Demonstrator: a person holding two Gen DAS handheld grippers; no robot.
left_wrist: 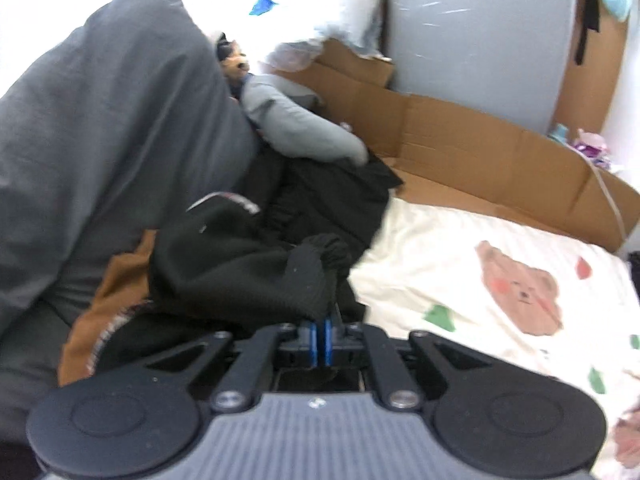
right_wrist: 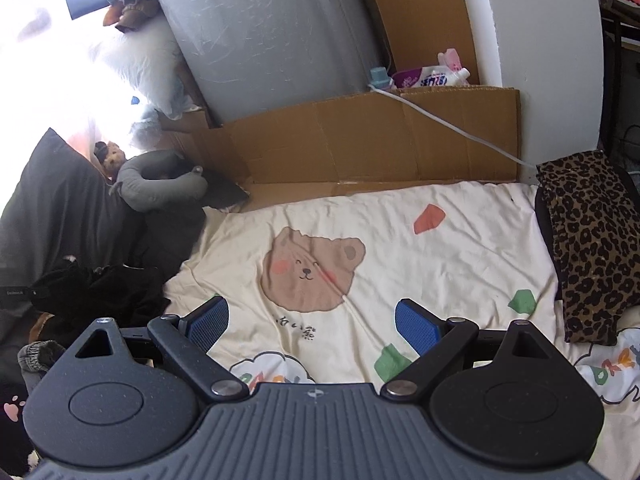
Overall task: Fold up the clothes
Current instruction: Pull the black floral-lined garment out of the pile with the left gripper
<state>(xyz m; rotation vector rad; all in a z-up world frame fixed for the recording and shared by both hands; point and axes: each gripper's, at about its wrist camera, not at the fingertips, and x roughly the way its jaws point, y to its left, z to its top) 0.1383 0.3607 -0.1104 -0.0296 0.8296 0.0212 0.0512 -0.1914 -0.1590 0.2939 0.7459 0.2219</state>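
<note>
My left gripper (left_wrist: 322, 322) is shut on a fold of a black knit garment (left_wrist: 248, 276), which rises in a peak to the blue pads. That garment belongs to a dark heap of clothes (right_wrist: 100, 292) at the left end of the bed, with a brown piece (left_wrist: 108, 308) under it. My right gripper (right_wrist: 312, 322) stands open above the cream bear-print cover (right_wrist: 440, 264), with nothing between its blue pads (right_wrist: 416, 330). A folded leopard-print garment (right_wrist: 592, 240) lies at the bed's right edge.
A dark grey pillow (left_wrist: 100, 120) leans at the left. A grey neck pillow (left_wrist: 296, 124) and a small plush toy (right_wrist: 112, 156) lie behind the heap. Flattened cardboard (right_wrist: 360, 140) and a wrapped grey mattress (right_wrist: 260, 32) line the wall. A white cable (right_wrist: 452, 124) crosses the cardboard.
</note>
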